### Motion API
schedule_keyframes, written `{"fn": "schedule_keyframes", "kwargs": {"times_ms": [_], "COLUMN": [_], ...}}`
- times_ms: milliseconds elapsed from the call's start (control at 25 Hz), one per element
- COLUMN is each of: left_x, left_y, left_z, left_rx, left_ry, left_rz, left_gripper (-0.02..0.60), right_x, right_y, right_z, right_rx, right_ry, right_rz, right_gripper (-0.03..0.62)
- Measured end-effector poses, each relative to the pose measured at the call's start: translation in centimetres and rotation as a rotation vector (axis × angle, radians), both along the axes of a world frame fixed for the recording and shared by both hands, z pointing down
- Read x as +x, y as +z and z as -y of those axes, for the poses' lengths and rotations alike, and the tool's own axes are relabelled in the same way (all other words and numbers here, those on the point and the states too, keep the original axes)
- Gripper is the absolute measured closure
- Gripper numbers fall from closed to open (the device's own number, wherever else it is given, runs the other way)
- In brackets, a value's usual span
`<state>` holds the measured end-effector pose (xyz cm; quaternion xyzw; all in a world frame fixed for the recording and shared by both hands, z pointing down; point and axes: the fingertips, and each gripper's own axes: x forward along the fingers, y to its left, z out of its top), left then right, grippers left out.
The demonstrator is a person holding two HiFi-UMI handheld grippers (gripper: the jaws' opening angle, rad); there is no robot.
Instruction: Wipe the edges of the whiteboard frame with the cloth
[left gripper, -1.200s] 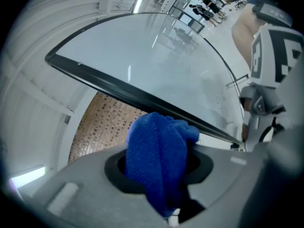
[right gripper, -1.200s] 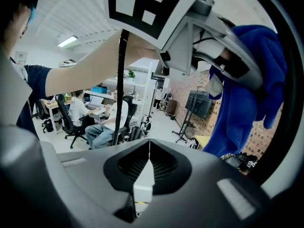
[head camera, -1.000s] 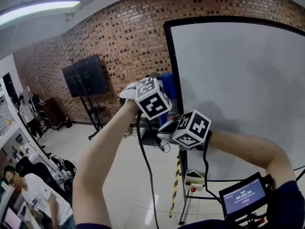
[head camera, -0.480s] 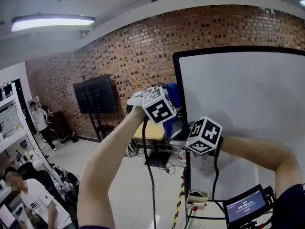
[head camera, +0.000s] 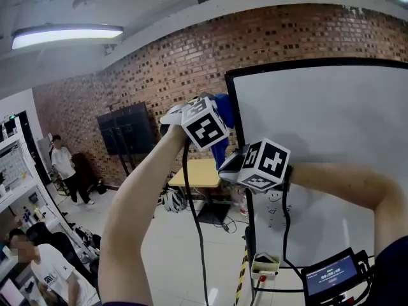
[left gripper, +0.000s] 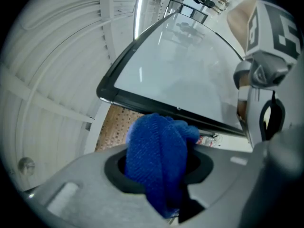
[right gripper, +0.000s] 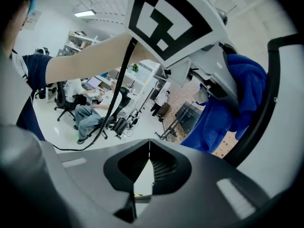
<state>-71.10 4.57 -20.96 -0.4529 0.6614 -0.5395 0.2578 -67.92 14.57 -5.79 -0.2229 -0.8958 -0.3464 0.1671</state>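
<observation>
Left gripper [left gripper: 160,167]: fingers part-way apart, pinching the blue cloth [left gripper: 159,146].
Right gripper [right gripper: 149,167]: fingers shut, empty, riding just below the left.
Cloth: at the frame [left gripper: 142,102], its left edge just ahead of the fingers.
Change: both hands have climbed, and the top corner is now close!
Meaning: left edge looks nearly wiped; top rail likely next.

Brick wall [head camera: 159,62] behind a black screen [head camera: 127,129]; perhaps a yellow table [head camera: 194,173] nearby.
</observation>
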Motion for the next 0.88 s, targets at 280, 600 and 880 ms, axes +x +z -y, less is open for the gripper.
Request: {"fn": "schedule_keyframes", "kwargs": {"times_ms": [280, 600, 880], "left_x": [0.0, -0.4, 0.7], "left_y": [-2.6, -3.9, -10.7], "left_z": [-0.6, 0.4, -2.3], "left_rx": [0.023, -0.009, 0.163], "left_ry": [-0.006, -0.008, 0.016], "left_rz": [0.04, 0.038, 0.054], "left_gripper": [0.423, 0.423, 0.424], "right_x": [-0.5, -0.8, -0.6], "right_y": [-1.4, -3.1, -6.2], "right_z": [-1.9, -1.1, -1.7], "right_rx": [0.033, 0.05, 0.041], "right_ry": [-0.014, 0.012, 0.03], "right_rz": [0.035, 0.069, 0.148], "right_gripper": [0.583, 0.583, 0.583]}}
